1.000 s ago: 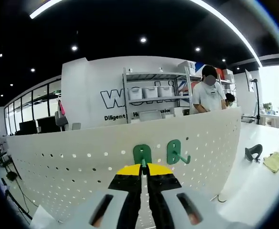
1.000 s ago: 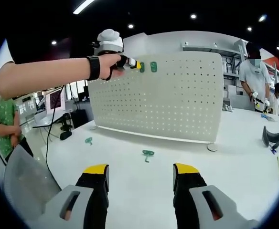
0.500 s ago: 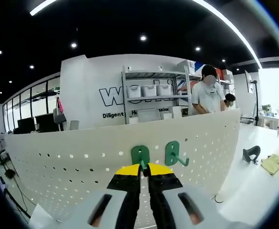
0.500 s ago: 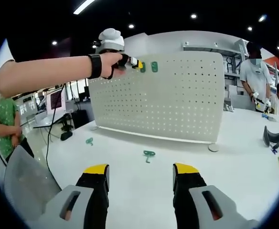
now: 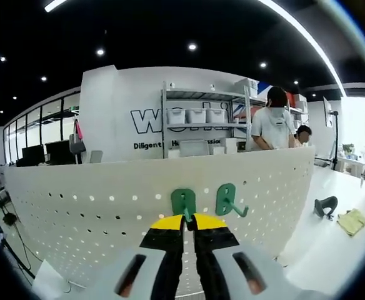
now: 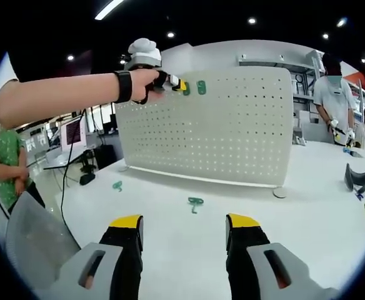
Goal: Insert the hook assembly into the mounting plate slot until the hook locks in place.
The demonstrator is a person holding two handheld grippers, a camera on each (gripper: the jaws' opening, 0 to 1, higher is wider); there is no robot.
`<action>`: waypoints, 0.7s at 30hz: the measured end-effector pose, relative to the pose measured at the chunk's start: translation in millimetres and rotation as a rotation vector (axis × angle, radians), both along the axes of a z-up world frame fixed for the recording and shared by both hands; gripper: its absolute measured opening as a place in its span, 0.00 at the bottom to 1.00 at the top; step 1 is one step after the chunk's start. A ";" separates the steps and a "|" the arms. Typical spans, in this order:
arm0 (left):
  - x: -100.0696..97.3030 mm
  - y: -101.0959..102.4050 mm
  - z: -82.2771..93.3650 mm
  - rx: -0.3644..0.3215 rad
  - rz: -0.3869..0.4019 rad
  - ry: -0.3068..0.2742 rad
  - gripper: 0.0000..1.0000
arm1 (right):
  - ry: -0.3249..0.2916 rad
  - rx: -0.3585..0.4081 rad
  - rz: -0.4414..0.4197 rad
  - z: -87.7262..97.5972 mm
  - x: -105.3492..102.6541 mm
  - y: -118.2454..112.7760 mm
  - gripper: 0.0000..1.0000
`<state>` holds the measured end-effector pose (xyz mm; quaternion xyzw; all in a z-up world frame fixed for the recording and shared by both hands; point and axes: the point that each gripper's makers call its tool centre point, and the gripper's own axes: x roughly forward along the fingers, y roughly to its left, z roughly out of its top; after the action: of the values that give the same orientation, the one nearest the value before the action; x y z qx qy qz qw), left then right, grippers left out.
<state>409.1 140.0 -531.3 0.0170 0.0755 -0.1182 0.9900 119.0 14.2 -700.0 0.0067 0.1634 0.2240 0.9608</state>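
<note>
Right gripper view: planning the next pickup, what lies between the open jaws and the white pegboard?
Bare white tabletop apart from a loose green hook; another green hook lies further left.

Dark ceiling with spotlights above white shelving.

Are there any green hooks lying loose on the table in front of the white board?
Yes, in the right gripper view two green hooks lie on the white table in front of the pegboard.

Two hooks side by side near pegboard top, perhaps two more hooks on table before it
</note>
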 end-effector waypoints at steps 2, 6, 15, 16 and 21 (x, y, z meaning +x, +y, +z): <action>-0.6 0.3 2.0 0.001 0.002 -0.008 0.05 | 0.003 0.002 0.003 -0.5 -0.1 0.8 0.54; -0.1 -1.9 5.8 0.007 -0.010 -0.021 0.07 | 0.005 0.008 0.009 -0.2 -1.0 1.8 0.53; 9.5 -7.9 9.8 0.019 -0.046 -0.030 0.08 | 0.004 0.005 0.007 -0.2 -0.8 0.9 0.53; 10.0 -7.8 9.1 0.014 -0.047 -0.022 0.09 | 0.002 0.005 0.006 0.4 -0.5 0.5 0.53; 7.6 -9.1 5.1 0.035 -0.062 -0.012 0.11 | 0.003 0.000 0.006 0.2 0.0 0.1 0.53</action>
<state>416.7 130.8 -526.2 0.0372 0.0708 -0.1472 0.9859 119.0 14.3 -699.9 0.0065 0.1650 0.2267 0.9599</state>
